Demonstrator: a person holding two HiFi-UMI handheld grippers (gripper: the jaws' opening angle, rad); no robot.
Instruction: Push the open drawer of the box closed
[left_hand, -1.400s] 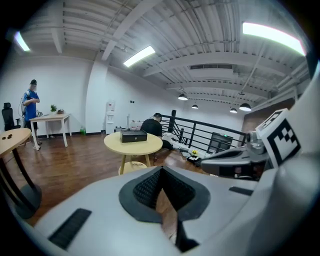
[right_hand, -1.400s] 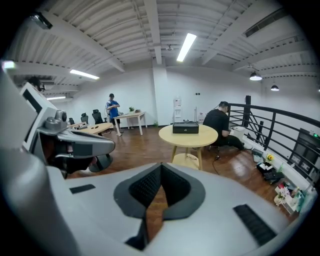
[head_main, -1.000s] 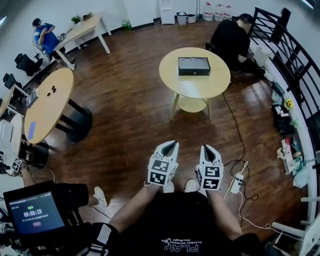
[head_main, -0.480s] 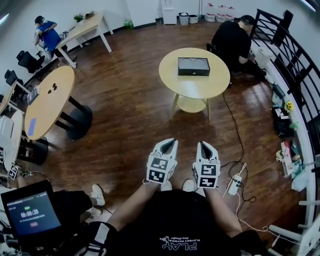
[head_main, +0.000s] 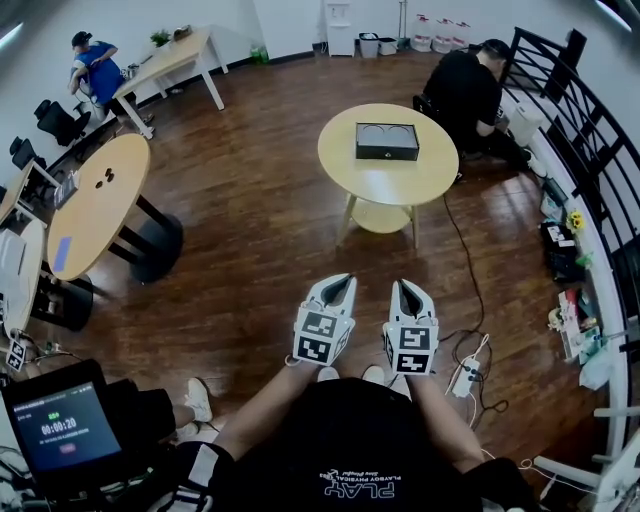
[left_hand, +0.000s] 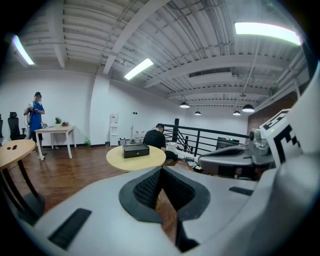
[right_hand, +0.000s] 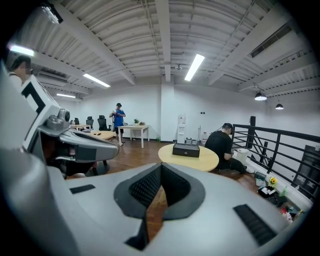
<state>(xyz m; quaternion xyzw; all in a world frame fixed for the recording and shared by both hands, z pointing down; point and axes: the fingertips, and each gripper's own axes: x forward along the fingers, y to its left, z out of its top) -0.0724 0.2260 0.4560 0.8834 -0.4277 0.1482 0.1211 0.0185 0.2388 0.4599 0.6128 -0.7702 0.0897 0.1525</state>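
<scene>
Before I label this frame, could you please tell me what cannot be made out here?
- The box on the round table: too small in the head view, and too distant in both gripper views, to tell whether its drawer stands open.
- Box top: the two round shapes are too small to identify in the head view.

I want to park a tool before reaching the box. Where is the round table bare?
The round table is bare in a wide crescent between the black box and its near rim, and on either side of the box. Behind the box only a narrow strip remains, and a seated person crowds the far right edge.
</scene>
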